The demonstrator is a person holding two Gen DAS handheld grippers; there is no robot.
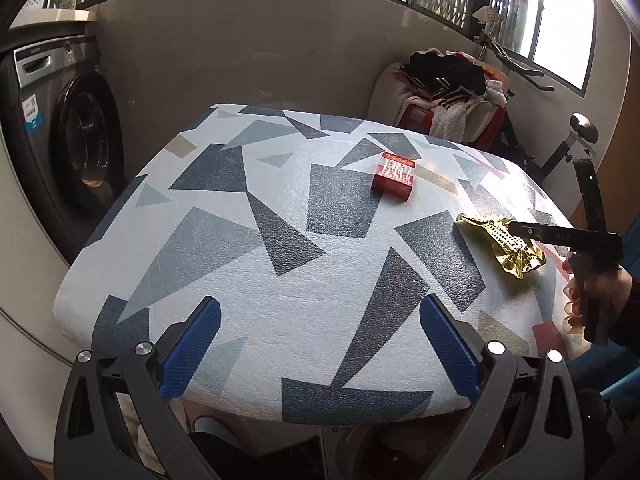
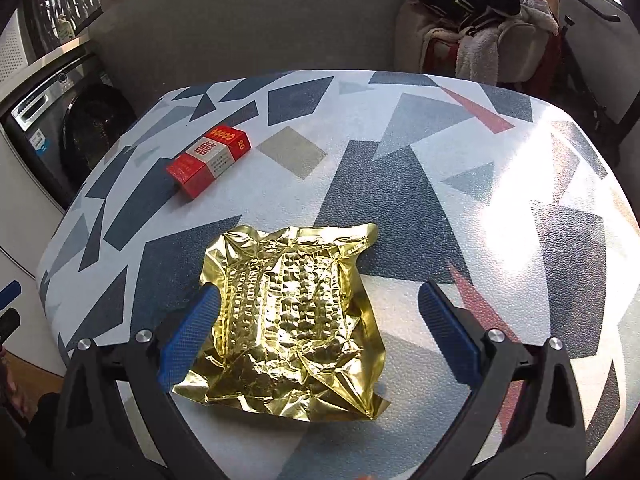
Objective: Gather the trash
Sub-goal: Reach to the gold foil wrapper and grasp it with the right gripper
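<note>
A crumpled gold foil wrapper (image 2: 292, 312) lies flat on the patterned table (image 2: 440, 208). My right gripper (image 2: 320, 312) is open, its blue fingers on either side of the wrapper, just above it. A red cigarette box (image 2: 210, 160) lies further back to the left. In the left wrist view the same box (image 1: 394, 175) and wrapper (image 1: 500, 244) sit to the right, with the right gripper (image 1: 520, 230) reaching over the wrapper. My left gripper (image 1: 320, 336) is open and empty above the table's near edge.
A washing machine (image 1: 68, 136) stands at the left beside the table. A pile of clothes on a chair (image 1: 448, 88) and an exercise bike (image 1: 560, 152) stand behind the table at the right. A wall runs along the back.
</note>
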